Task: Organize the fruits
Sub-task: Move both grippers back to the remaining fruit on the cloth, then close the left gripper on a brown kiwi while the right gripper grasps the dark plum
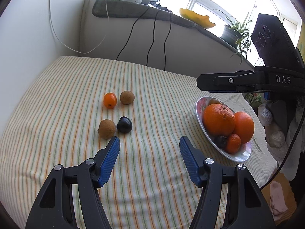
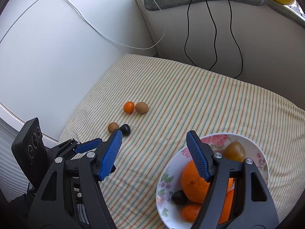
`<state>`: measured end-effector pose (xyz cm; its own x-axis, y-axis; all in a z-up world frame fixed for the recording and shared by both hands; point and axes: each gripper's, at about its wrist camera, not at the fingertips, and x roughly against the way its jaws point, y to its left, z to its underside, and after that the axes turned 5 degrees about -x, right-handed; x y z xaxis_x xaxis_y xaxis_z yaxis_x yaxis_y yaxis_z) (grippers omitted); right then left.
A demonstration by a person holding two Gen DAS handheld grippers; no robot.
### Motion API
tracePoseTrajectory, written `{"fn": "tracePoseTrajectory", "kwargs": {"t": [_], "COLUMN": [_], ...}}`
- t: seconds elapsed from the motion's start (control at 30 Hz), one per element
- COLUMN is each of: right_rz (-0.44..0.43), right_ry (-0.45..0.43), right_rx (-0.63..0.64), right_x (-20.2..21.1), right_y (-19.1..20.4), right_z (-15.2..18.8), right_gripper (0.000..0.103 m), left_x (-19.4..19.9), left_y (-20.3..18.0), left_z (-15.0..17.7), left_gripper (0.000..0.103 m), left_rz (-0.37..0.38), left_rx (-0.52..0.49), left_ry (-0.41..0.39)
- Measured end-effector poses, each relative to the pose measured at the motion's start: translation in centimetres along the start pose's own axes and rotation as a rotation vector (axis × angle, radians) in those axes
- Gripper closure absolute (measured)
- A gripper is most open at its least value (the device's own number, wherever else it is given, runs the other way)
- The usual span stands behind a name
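Loose fruit lies on the striped cloth: a small tangerine [image 1: 110,100], a far kiwi [image 1: 127,97], a near kiwi [image 1: 106,128] and a dark plum [image 1: 124,124]. A floral bowl [image 1: 242,155] at the right holds two big oranges [image 1: 219,119], a tangerine, a plum and a kiwi [image 2: 234,151]. My left gripper [image 1: 149,143] is open and empty, just short of the near kiwi and plum. My right gripper [image 2: 154,136] is open and empty above the bowl's [image 2: 164,196] left rim. The loose fruits also show in the right wrist view, with the tangerine [image 2: 128,107] farthest.
The cloth-covered table [image 1: 152,171] meets a white wall at the left and a low ledge [image 1: 133,11] behind, with black cables [image 1: 152,42] hanging down. A potted plant [image 1: 234,32] and a yellow dish [image 1: 198,18] stand on the ledge. The right gripper's body [image 1: 247,82] hovers above the bowl.
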<state>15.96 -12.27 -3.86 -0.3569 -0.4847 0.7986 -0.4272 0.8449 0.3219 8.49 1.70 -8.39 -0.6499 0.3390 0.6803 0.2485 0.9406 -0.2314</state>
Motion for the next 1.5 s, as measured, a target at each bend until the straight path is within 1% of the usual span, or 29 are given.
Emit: {"fn": "tracePoseTrajectory", "kwargs": {"t": [0.13,0.2,0.3,0.47,0.5,0.53,0.63,0.67,0.77,0.8,0.83,0.9,1.23,1.4,1.5], "right_rz": [-0.031,-0.047,-0.077,-0.086,-0.09,-0.093,-0.086,-0.087,-0.08,-0.08,-0.079,-0.075,-0.06,-0.051,-0.047], "right_ry": [0.023,0.034,0.061,0.104,0.116,0.129,0.155,0.164,0.182,0.188,0.195,0.207,0.236,0.245,0.251], "right_rx": [0.002,-0.003,-0.012,-0.002,0.0,0.001,0.008,0.009,-0.001,-0.005,-0.01,-0.022,-0.051,-0.053,-0.055], "right_x": [-1.4,-2.1,-3.3,-5.3,-5.7,-6.2,-7.5,-7.9,-8.8,-9.2,-9.5,-10.2,-12.1,-13.4,-14.1], "right_y": [1.1,1.6,2.2,3.4,3.7,3.9,4.5,4.8,5.1,5.1,5.1,5.1,4.8,4.9,4.9], "right_z": [-0.3,-0.5,-0.8,-0.8,-0.8,-0.8,-0.6,-0.6,-0.5,-0.5,-0.4,-0.4,-0.9,-1.0,-1.0], "right_gripper": [0.03,0.03,0.03,0.041,0.046,0.05,0.053,0.053,0.054,0.055,0.059,0.061,0.067,0.07,0.072], "left_x": [0.0,0.0,-0.3,-0.9,-1.0,-1.1,-1.6,-1.8,-2.3,-2.5,-2.6,-2.9,-3.4,-3.3,-3.2], "left_y": [1.0,1.5,2.3,3.3,3.4,3.6,4.1,4.3,4.7,4.8,4.9,5.0,5.5,5.7,5.8], "left_z": [-0.1,-0.1,-0.4,-0.9,-1.0,-1.1,-1.3,-1.3,-1.4,-1.4,-1.5,-1.6,-1.5,-1.4,-1.4], "left_gripper": [0.041,0.046,0.05,0.056,0.059,0.06,0.062,0.064,0.065,0.066,0.067,0.068,0.073,0.078,0.078], "left_rz": [-0.016,-0.021,-0.024,-0.029,-0.03,-0.031,-0.029,-0.031,-0.033,-0.033,-0.034,-0.032,-0.036,-0.041,-0.04], "left_rx": [0.006,0.008,0.008,0.002,0.001,0.0,-0.002,-0.002,0.0,-0.001,-0.001,0.001,-0.009,-0.007,-0.007], "left_ry": [0.0,0.003,0.01,0.028,0.033,0.037,0.05,0.055,0.069,0.073,0.076,0.08,0.091,0.09,0.09]}}
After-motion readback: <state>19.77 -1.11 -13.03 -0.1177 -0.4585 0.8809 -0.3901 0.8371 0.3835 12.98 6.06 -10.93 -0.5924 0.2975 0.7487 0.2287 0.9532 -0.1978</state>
